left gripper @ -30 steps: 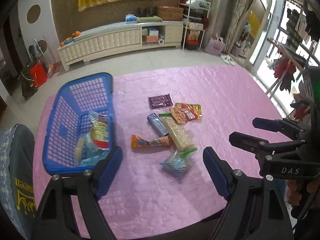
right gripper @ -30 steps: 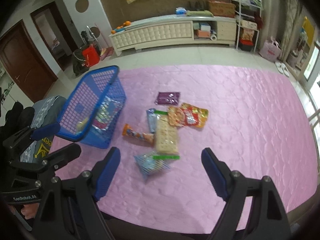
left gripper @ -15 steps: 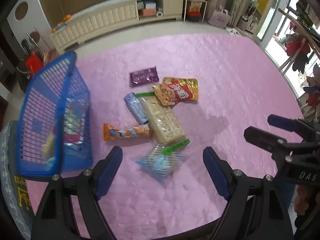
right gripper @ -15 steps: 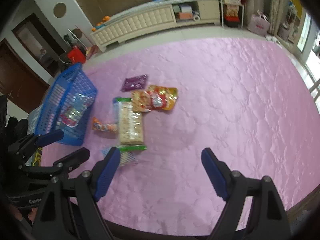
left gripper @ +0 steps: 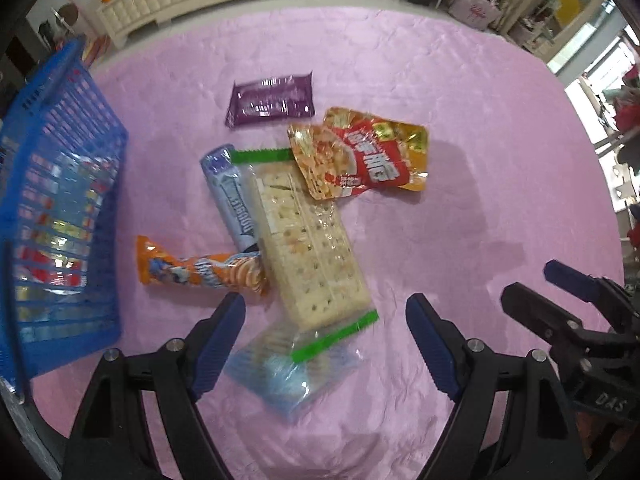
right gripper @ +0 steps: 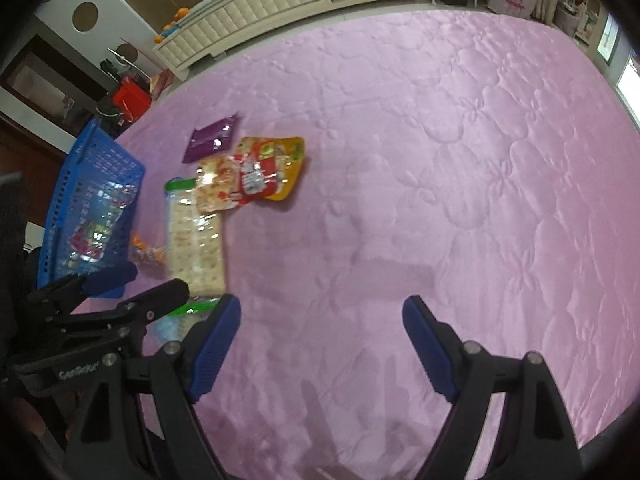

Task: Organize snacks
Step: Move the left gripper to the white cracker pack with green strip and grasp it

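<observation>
The left hand-held gripper (left gripper: 326,344) stands wide open with nothing between its blue pads; in the left wrist view it hangs over a clear blue-tinted bag with a green zip strip (left gripper: 288,364), which lies at the lower middle of the frame, and the pads do not press on it. The right hand-held gripper (right gripper: 322,344) is likewise wide open and empty, above bare pink quilted cover (right gripper: 460,160) at the lower middle of the right wrist view, with the snacks off to the left of the frame. The snacks lie in a loose heap on the cover: a long cracker pack (left gripper: 308,240) at centre, a silver-blue bar (left gripper: 232,196) touching its left edge, an orange tube packet (left gripper: 200,270) at the lower left of the heap, a red and gold pouch (left gripper: 360,152) overlapping the crackers' upper end, and a purple packet (left gripper: 270,98) just above, apart. A blue mesh basket (left gripper: 48,160) sits at the left edge, already holding some wrapped items.
</observation>
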The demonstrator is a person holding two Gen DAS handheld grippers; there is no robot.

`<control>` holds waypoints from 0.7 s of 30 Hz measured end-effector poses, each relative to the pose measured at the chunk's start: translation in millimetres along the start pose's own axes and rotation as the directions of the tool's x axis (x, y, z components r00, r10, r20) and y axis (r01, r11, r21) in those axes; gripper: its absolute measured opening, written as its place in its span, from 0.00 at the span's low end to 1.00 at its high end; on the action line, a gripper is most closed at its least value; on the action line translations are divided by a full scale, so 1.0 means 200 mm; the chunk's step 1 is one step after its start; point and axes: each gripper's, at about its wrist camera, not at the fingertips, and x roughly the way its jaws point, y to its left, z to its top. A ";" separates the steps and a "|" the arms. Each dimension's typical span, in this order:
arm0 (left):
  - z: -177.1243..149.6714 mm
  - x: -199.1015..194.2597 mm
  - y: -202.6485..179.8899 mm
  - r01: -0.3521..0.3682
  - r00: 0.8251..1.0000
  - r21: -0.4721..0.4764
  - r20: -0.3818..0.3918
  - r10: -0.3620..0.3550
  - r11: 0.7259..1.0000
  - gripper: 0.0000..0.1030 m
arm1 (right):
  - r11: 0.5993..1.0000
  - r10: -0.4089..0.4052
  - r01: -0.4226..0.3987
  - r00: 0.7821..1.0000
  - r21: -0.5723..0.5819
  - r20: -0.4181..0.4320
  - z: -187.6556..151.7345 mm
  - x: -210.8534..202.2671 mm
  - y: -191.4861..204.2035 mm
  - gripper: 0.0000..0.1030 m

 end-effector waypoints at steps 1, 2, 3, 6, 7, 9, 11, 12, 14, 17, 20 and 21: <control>0.01 0.03 0.00 -0.008 1.000 -0.006 -0.014 0.008 1.000 0.79 | 1.000 -0.011 0.011 1.000 -0.012 0.002 0.01 0.01 0.00 0.84; 0.02 0.05 -0.01 -0.018 1.000 -0.010 -0.022 0.018 1.000 0.79 | 1.000 -0.021 0.021 1.000 -0.022 0.003 0.02 0.02 -0.01 0.84; 0.02 0.08 -0.02 -0.030 0.999 -0.011 -0.027 0.029 0.999 0.79 | 0.999 -0.022 0.022 1.000 -0.023 0.001 0.03 0.03 -0.02 0.84; 0.04 0.14 -0.04 -0.070 0.997 -0.012 -0.039 0.069 0.997 0.79 | 1.000 0.008 -0.008 1.000 -0.007 -0.023 0.05 0.07 -0.05 0.84; 0.05 0.15 -0.04 -0.076 0.996 -0.015 -0.040 0.075 0.997 0.79 | 1.000 0.011 -0.011 0.999 -0.005 -0.033 0.05 0.09 -0.06 0.84; 0.05 0.17 -0.06 -0.098 0.994 -0.009 -0.038 0.098 0.995 0.79 | 1.000 0.004 -0.004 0.999 -0.010 -0.044 0.04 0.12 -0.07 0.84; 0.06 0.18 -0.09 -0.114 0.993 0.006 -0.035 0.114 0.993 0.79 | 1.000 0.007 -0.007 0.999 -0.007 -0.050 0.03 0.14 -0.10 0.84; 0.06 0.19 -0.10 -0.120 0.992 0.012 -0.035 0.121 0.993 0.79 | 1.000 0.011 -0.011 0.999 -0.004 -0.051 0.03 0.14 -0.10 0.84; 0.07 0.20 -0.12 -0.137 0.990 0.021 -0.036 0.138 0.990 0.79 | 1.000 0.015 -0.014 0.998 0.005 -0.054 0.03 0.16 -0.11 0.84; 0.10 0.22 -0.16 -0.170 0.984 0.047 -0.048 0.173 0.984 0.79 | 1.000 0.010 -0.010 0.998 0.011 -0.057 0.04 0.16 -0.12 0.84; 0.10 0.24 -0.21 -0.208 0.977 0.084 -0.036 0.212 0.974 0.79 | 1.000 0.008 -0.007 0.998 0.005 -0.058 0.03 0.15 -0.13 0.84; 0.10 0.24 -0.22 -0.211 0.976 0.086 -0.035 0.214 0.974 0.77 | 1.000 0.007 -0.007 0.998 0.002 -0.059 0.02 0.15 -0.13 0.84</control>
